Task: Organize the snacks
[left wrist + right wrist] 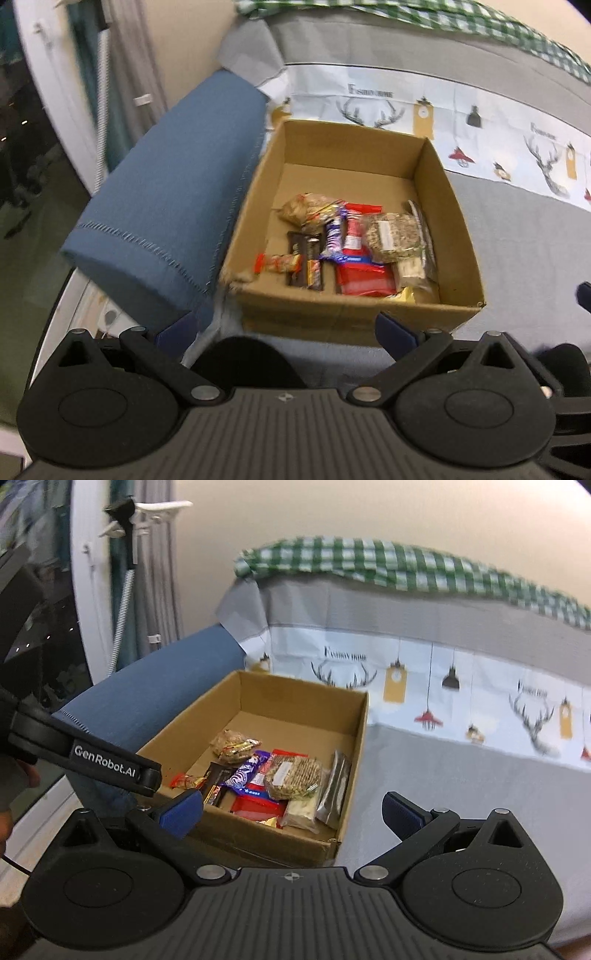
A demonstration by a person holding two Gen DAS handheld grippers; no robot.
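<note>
Both grippers point(284, 332) point(291, 812) wide, snacks point(354, 243) in box point(354, 314)

Cut off at the right edge of the left wrist view: a dark blue fingertip point(584, 293). Half hidden under the red packet point(364, 280) at the cardboard box point(354, 317) front: a yellow wrapper point(402, 295). Too blurred to read: print on the purple bar point(245, 773).

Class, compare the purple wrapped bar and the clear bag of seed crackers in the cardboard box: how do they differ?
The purple wrapped bar is slim, long and opaque with white print; the clear bag of seed crackers is broad, blocky and see-through. The bar lies slanted across other packets; the bag sits nearer the box's right wall. Both lie sealed inside the cardboard box.
</note>
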